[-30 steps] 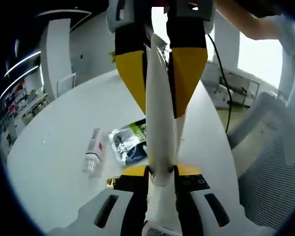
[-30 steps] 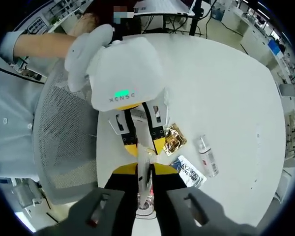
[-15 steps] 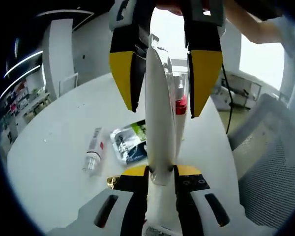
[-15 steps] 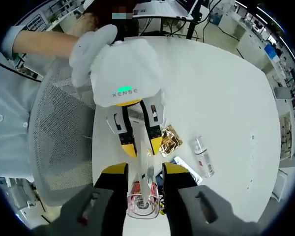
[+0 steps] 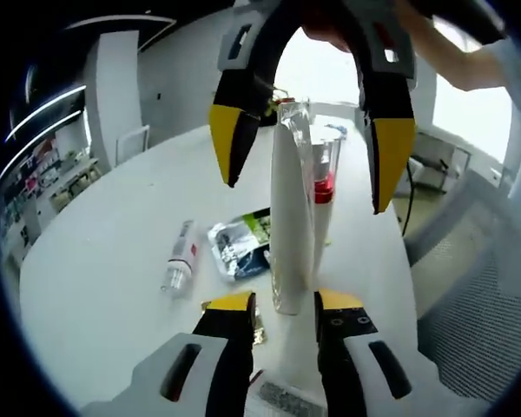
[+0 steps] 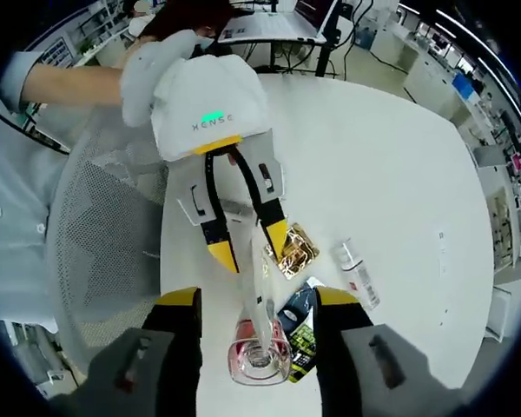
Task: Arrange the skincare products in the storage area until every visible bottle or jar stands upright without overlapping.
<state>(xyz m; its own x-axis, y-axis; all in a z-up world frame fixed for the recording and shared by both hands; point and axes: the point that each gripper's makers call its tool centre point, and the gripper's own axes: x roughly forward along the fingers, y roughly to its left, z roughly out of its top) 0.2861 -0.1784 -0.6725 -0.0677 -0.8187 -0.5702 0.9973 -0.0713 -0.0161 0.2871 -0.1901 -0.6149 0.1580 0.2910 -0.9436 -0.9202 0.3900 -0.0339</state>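
Note:
A tall white tube [image 5: 290, 217] stands upright on the white table [image 5: 95, 287], cap down. My left gripper [image 5: 284, 306] is open, its yellow tips on either side of the tube's base. My right gripper [image 5: 308, 156] hangs open above, its jaws spread wide of the tube's top. Just behind the tube stands a clear bottle [image 5: 323, 187] with a red band. In the right gripper view, that bottle [image 6: 259, 360] lies between my right gripper's [image 6: 259, 300] jaws, and the tube [image 6: 255, 287] rises between the left gripper's [image 6: 250, 245] fingers.
A small clear bottle [image 5: 181, 261] lies on its side left of the tube, beside a flat sachet [image 5: 241, 245] and a gold foil packet [image 6: 291, 252]. A grey mesh chair [image 5: 478, 295] stands at the table's edge. A person's sleeve [image 6: 17, 174] is at the left.
My left gripper has let go of the white tube and opened. My right gripper opened wider and pulled up from the tube. The tube stays standing.

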